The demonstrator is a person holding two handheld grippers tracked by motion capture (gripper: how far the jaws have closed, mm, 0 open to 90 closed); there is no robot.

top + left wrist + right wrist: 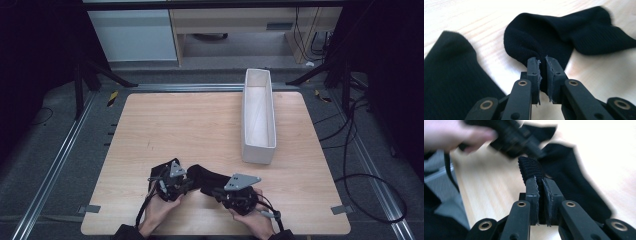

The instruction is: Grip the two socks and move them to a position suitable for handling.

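Observation:
A black sock (202, 176) lies near the front edge of the wooden table (190, 120), between my two grippers. My left gripper (188, 183) is shut on a fold of the sock (544, 35), and the pinched cloth shows between the jaws of this gripper (543, 60). My right gripper (218, 193) is shut on the sock's ribbed cuff (530, 167), which stands up out of the closed jaws of that gripper (539, 180). More black cloth (446, 80) lies to the left in the left gripper view; I cannot tell whether it is a second sock.
A long, narrow white box (258, 115) stands open on the right half of the table, running front to back. In the right gripper view the other hand (451, 135) and its gripper (516, 137) are blurred, just beyond the cuff. Cables trail on the floor at the right.

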